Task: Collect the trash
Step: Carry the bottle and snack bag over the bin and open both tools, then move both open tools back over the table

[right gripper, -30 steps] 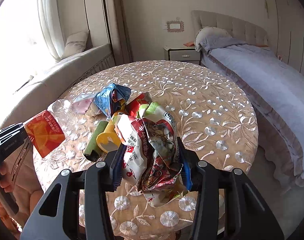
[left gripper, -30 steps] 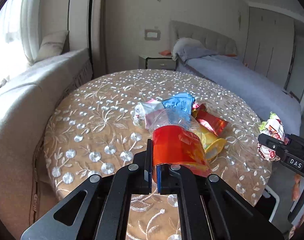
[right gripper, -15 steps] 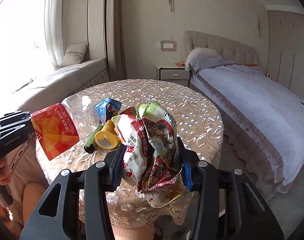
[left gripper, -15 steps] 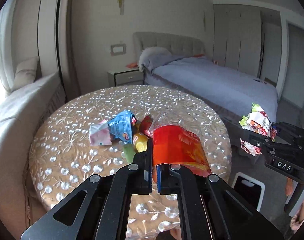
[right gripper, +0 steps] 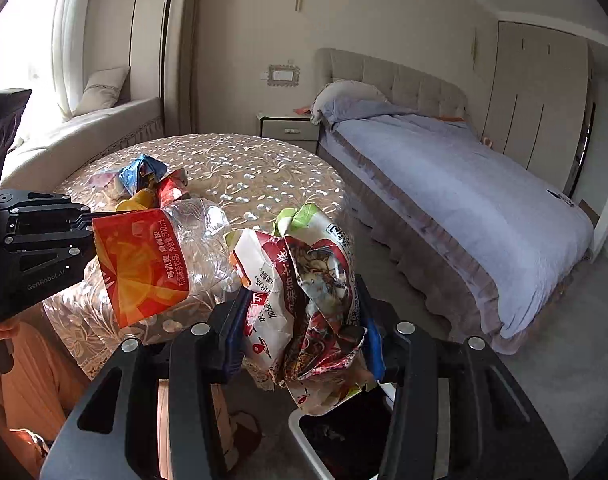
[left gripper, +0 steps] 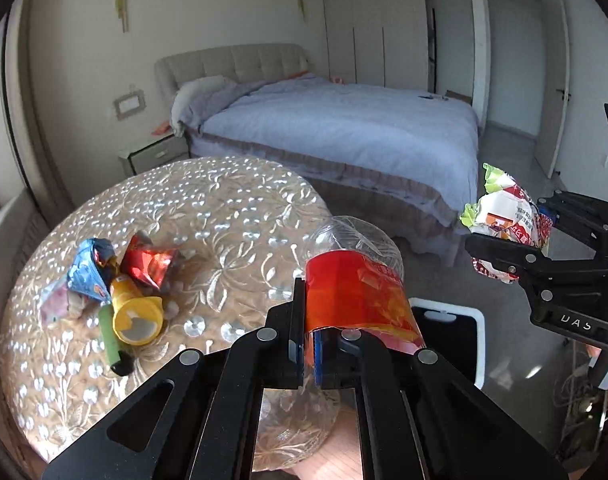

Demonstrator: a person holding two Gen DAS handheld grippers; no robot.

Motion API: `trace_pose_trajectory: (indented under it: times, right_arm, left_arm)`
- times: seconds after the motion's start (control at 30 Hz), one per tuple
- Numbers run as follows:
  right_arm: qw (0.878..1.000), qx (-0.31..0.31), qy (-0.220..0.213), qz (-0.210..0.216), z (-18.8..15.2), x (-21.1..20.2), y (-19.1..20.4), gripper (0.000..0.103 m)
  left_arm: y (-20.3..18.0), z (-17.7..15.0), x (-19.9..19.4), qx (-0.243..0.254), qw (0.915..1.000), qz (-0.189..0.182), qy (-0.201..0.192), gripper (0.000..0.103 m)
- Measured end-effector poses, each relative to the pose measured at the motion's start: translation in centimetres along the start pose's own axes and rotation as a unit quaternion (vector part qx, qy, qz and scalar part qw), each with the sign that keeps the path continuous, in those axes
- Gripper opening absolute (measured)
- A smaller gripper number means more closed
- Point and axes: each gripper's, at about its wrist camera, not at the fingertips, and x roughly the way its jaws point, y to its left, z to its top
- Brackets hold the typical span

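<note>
From my left wrist camera, my left gripper (left gripper: pixel 308 354) is pressed together on the red label of a crushed clear plastic bottle (left gripper: pixel 356 280). I pinch the thin label edge because the collapsed body offers nothing firmer. The bottle hangs out past the near right edge of the round table (left gripper: pixel 231 200), toward the white-rimmed bin (left gripper: pixel 448 320) on the floor, which I judge to be where it goes. Near the table's left edge lies the rest of the trash: a blue wrapper (left gripper: pixel 89 268), a red wrapper (left gripper: pixel 147 262), a yellow cup (left gripper: pixel 137 316) and a green stick (left gripper: pixel 109 340), all bunched together and touching. At the right of this view my right gripper (left gripper: pixel 516 256) carries its load.

From my right wrist camera, my right gripper (right gripper: pixel 301 344) is partly spread, its blue pads clamping a bulky crumpled snack bag (right gripper: pixel 304 292); the wad is too thick to close further. It hangs above the bin (right gripper: pixel 299 420), whose corner shows right under the bag, so release should come soon. At the left, my left gripper (right gripper: pixel 83 232) holds the bottle (right gripper: pixel 171 252) just beside the bag, clear of the table's edge (right gripper: pixel 243 176).
</note>
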Motion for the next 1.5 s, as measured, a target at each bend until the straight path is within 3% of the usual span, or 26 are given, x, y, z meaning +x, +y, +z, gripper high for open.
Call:
trace_pose_trajectory:
  times: [0.23, 0.47, 0.87, 0.93, 0.97, 1.03, 1.07, 1.17, 1.3, 1.5]
  right_arm:
    - [0.998, -0.008, 0.050, -0.034, -4.5, 0.8, -3.3, 0.048]
    - [0.992, -0.005, 0.120, -0.043, -9.5, 3.9, -6.6, 0.049]
    - [0.970, -0.015, 0.242, -0.021, -17.2, 10.9, -10.2, 0.049]
    - [0.968, -0.016, 0.251, -0.010, -18.2, 11.6, -10.6, 0.055]
    - [0.967, -0.018, 0.254, -0.006, -18.7, 11.7, -10.7, 0.073]
    - [0.966, -0.032, 0.256, -0.014, -19.9, 12.0, -10.9, 0.099]
    - [0.963, -0.039, 0.265, -0.013, -20.4, 12.2, -10.9, 0.099]
    - [0.956, -0.045, 0.290, -0.010, -21.4, 12.5, -10.9, 0.099]
    - [0.955, -0.047, 0.293, -0.015, -21.8, 12.4, -10.8, 0.099]
    - [0.960, -0.049, 0.276, -0.023, -20.8, 11.6, -10.8, 0.099]
  left_arm:
    - [-6.1, -0.3, 5.2, 0.076, 0.9946, -0.053, 0.048, 0.002]
    - [-10.9, -1.9, 11.2, 0.141, 0.9790, -0.097, 0.111, 0.002]
    - [-17.0, -6.6, 22.6, 0.237, 0.9311, -0.151, 0.232, 0.002]
    - [-17.7, -7.1, 23.9, 0.246, 0.9203, -0.171, 0.252, 0.004]
    - [-18.0, -7.4, 24.4, 0.252, 0.9138, -0.182, 0.261, 0.009]
    - [-18.7, -8.3, 25.6, 0.266, 0.9030, -0.189, 0.279, 0.078]
    - [-18.9, -8.7, 25.9, 0.273, 0.9045, -0.182, 0.272, 0.095]
    - [-19.7, -9.5, 26.5, 0.296, 0.9005, -0.181, 0.263, 0.098]
    - [-20.0, -9.0, 26.1, 0.301, 0.8990, -0.195, 0.252, 0.098]
    - [-19.5, -8.0, 23.9, 0.294, 0.9069, -0.197, 0.229, 0.098]
